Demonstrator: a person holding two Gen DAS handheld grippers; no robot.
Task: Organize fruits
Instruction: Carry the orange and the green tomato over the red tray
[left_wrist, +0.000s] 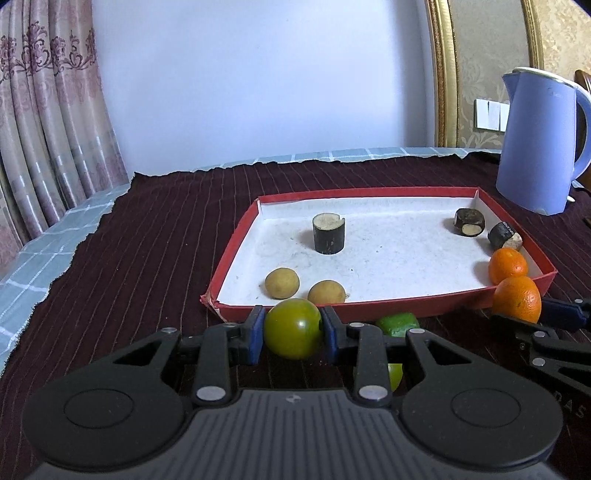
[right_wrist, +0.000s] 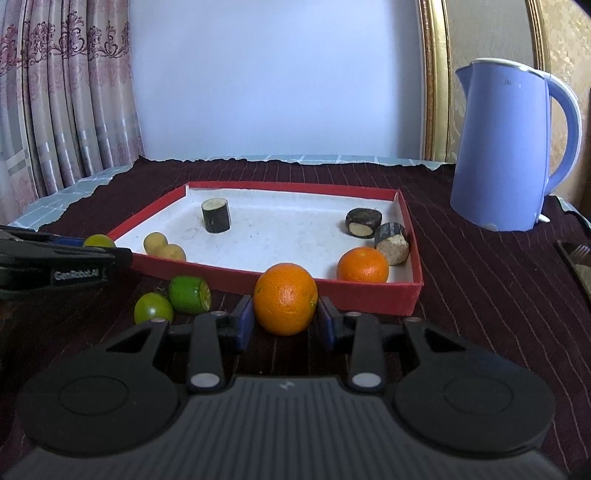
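Between the blue pads of the left hand-held gripper (left_wrist: 293, 328), closed across its widest girth just before the red tray (left_wrist: 369, 308), the green fruit (left_wrist: 293, 328) looks light, smooth and slippery, while the right hand-held gripper (right_wrist: 285, 315) likewise clamps an orange (right_wrist: 285, 299).

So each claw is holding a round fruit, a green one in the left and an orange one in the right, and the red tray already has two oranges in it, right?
Nearly. The shallow red cardboard tray holds only one round orange, as the right wrist view shows. The rest stands: the left gripper is shut on the round green fruit, and the right gripper on the other orange fruit.
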